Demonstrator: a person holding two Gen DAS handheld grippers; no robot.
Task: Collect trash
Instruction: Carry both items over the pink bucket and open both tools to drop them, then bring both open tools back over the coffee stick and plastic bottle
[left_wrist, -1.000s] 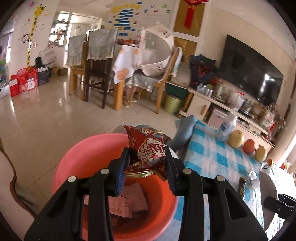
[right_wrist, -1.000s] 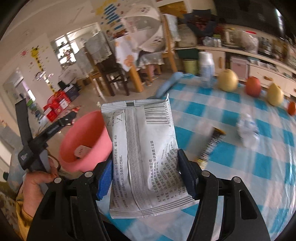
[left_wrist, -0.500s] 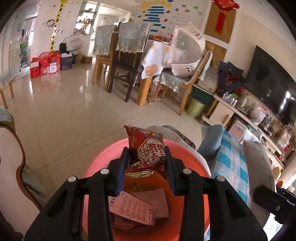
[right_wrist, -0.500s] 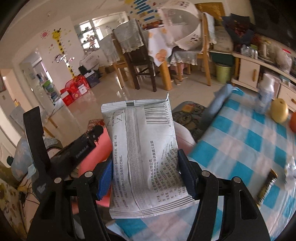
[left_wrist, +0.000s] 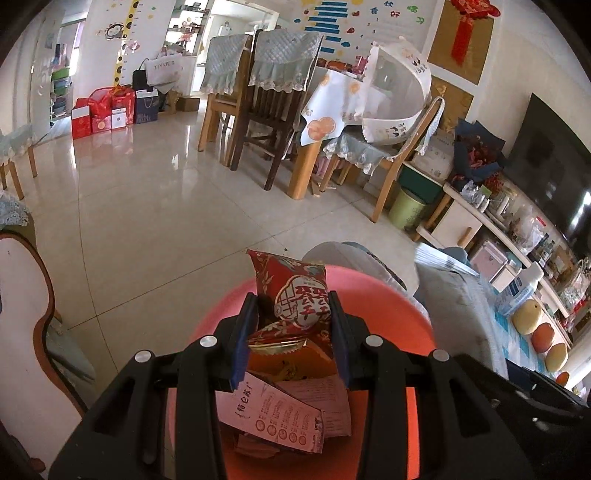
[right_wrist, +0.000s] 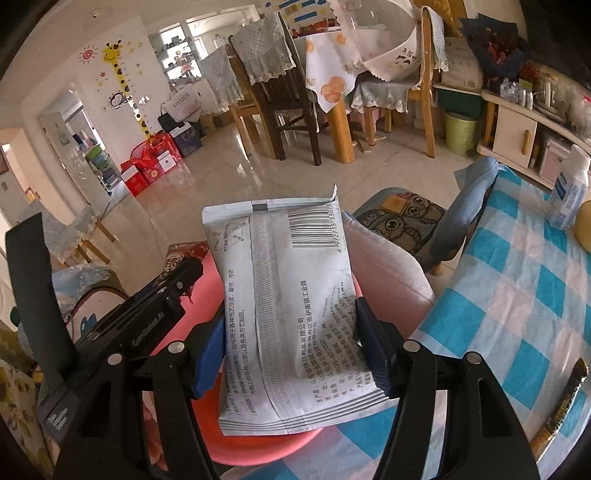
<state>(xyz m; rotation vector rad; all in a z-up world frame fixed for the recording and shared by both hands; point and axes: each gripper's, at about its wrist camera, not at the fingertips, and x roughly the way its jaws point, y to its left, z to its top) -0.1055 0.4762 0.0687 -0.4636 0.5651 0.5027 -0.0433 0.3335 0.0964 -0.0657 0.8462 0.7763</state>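
The left gripper (left_wrist: 291, 332) was clenched on a red snack packet (left_wrist: 295, 295) directly above the pink bin (left_wrist: 399, 302), which already held paper wrappers (left_wrist: 280, 417); the right gripper (right_wrist: 290, 343) gripped a white printed pouch (right_wrist: 288, 306) over the bin's rim (right_wrist: 258, 450), its jaws having just eased slightly wider with the pouch between them; a dark wrapper (right_wrist: 565, 402) lay on the blue-checked tablecloth (right_wrist: 517, 295).
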